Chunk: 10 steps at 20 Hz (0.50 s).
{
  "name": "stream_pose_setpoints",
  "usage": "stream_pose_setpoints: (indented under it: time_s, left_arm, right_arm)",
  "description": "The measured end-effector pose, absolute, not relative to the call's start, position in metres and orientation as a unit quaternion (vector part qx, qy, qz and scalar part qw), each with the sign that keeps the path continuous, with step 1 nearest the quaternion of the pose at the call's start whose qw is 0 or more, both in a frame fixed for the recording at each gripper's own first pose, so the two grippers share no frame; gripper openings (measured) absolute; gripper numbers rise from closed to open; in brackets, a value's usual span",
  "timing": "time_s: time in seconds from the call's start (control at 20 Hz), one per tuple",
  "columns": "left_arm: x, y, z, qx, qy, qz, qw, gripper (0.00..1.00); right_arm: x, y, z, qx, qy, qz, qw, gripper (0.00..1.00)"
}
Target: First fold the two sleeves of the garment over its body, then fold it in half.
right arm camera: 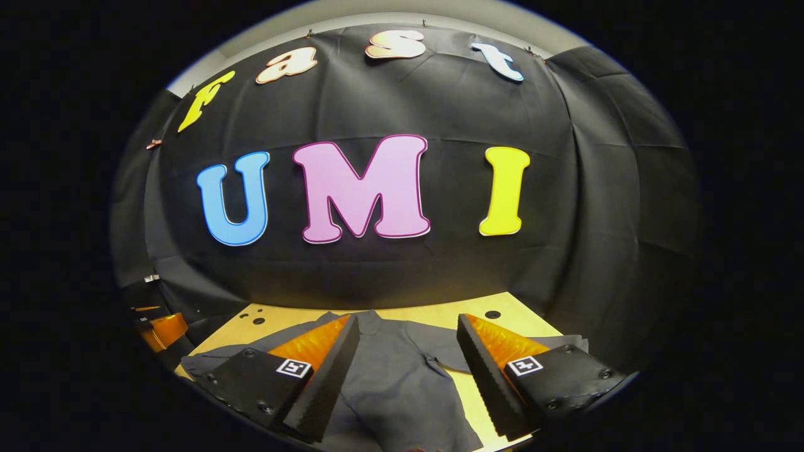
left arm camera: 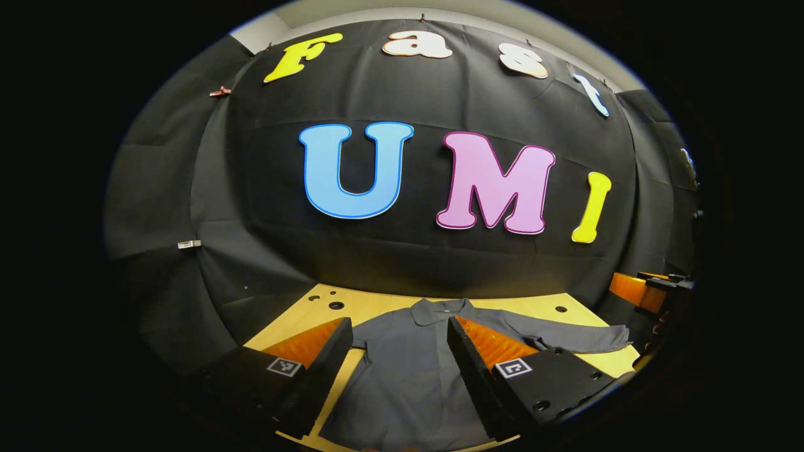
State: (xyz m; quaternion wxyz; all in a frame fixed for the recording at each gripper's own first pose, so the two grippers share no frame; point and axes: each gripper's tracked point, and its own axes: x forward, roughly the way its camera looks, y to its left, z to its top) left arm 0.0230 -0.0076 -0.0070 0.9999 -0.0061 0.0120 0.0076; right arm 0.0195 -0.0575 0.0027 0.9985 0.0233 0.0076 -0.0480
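A gray shirt (left arm camera: 408, 370) lies flat on the wooden table (left arm camera: 377, 304) with both sleeves spread out to the sides, and the left gripper (left arm camera: 399, 370) and right gripper (right arm camera: 408, 376) hang above it with fingers wide open, holding nothing.

No readable text or labels

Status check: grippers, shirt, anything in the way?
Left gripper and right gripper: jaws open, holding nothing. Grey collared shirt flat on wooden table, sleeves unfolded. No obstructions.
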Motion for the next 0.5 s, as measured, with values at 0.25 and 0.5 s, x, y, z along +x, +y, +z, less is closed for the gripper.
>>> stream_pose_setpoints:
  time_s: [0.25, 0.5]
  left_arm:
    - [0.029, -0.017, -0.013, -0.002, 0.02, -0.001, 1.0, 0.96]
    - [0.035, -0.023, -0.019, 0.002, 0.03, -0.004, 1.0, 0.96]
  right_arm:
    - [0.025, -0.066, 0.001, 0.016, 0.011, -0.052, 0.998, 0.98]
    - [0.03, -0.077, -0.007, 0.007, 0.024, -0.052, 0.998, 0.98]
